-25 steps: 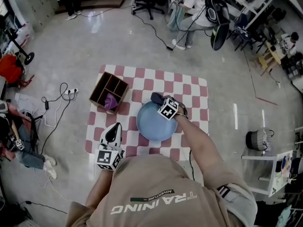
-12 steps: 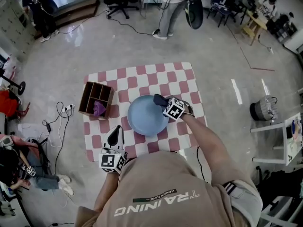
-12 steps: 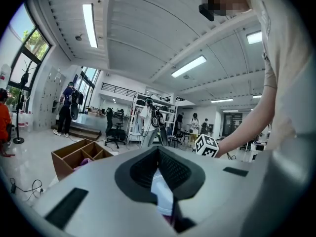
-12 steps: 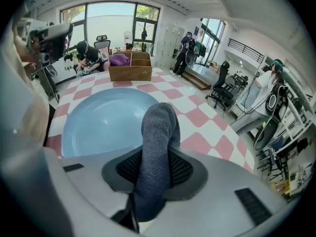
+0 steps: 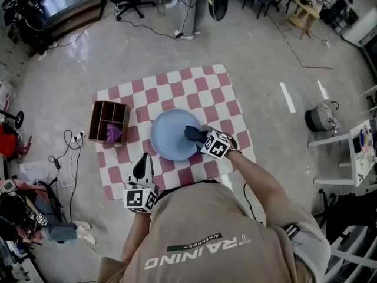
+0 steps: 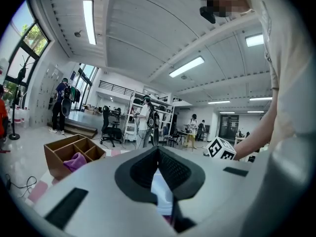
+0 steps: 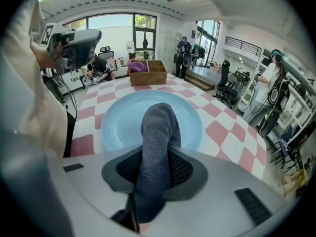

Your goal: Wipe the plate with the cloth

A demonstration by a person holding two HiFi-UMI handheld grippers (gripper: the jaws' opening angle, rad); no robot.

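Checkered mat (image 5: 177, 81) on the floor, blue plate (image 5: 165, 137) at its middle, divided wooden box (image 5: 100, 114) at the mat's left edge. Dark grey cloth (image 5: 193, 134) sits on the plate's right side, clamped in my right gripper (image 5: 202, 138). My left gripper (image 5: 142, 159): jaws together, empty, over the mat's near edge.

I'm finding bare bench (image 5: 194, 90) lying open beyond the plate (image 5: 165, 137) and along its right side; a gripper could be passing there freely. The box (image 5: 109, 120) is blocking the left edge, leaving only a narrow lane between itself and the plate. My right gripper (image 5: 199, 137) and its cloth (image 5: 192, 133) are taking up the plate's right part. My left gripper (image 5: 142, 160) is hanging over the near edge, with open bench ahead of its jaws.
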